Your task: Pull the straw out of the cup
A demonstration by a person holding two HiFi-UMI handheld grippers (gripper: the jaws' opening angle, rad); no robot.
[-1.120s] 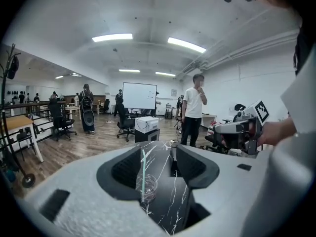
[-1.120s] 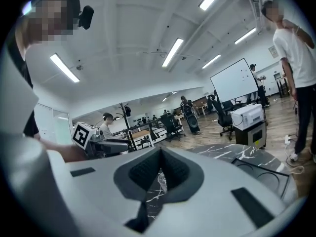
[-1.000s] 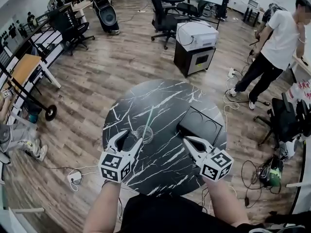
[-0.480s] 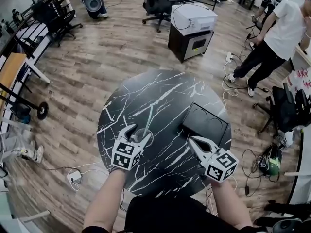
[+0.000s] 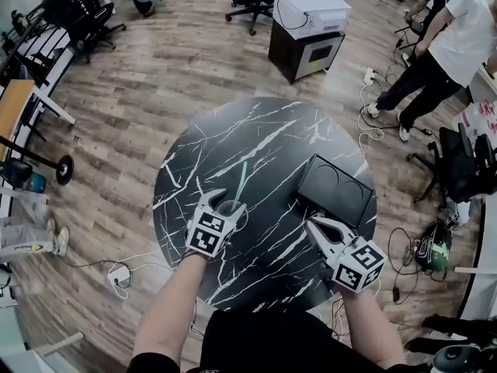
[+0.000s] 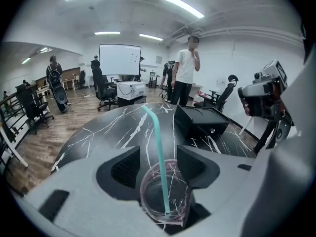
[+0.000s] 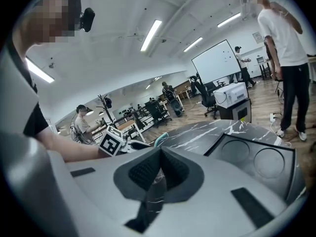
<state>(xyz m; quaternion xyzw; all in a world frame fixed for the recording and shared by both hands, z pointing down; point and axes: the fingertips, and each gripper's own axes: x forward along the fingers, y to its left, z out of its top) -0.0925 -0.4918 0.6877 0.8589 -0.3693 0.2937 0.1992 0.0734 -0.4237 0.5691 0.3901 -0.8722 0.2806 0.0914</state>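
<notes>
A clear plastic cup (image 5: 231, 210) stands on the round black marble table (image 5: 256, 130), left of its middle. A teal straw (image 5: 241, 181) leans out of the cup toward the far side. My left gripper (image 5: 227, 202) has its jaws on either side of the cup. In the left gripper view the cup (image 6: 150, 196) fills the gap of that gripper (image 6: 158, 147). The jaws have just been closing, and the cup's wall meets both. The straw (image 6: 157, 132) rises between them. My right gripper (image 5: 311, 222) hangs shut and empty to the right, apart from the cup. Its pads meet in its own view (image 7: 160, 149).
A black box (image 5: 335, 189) with two round recesses lies on the table's right side, just beyond the right gripper. A person (image 5: 450, 45) stands at the far right by floor cables. A printer on a cabinet (image 5: 311, 22) and office chairs stand behind the table.
My left gripper has come down and forward from the near side until its jaws sit around the cup. The right gripper has sunk a little. The cup and straw have not moved.
</notes>
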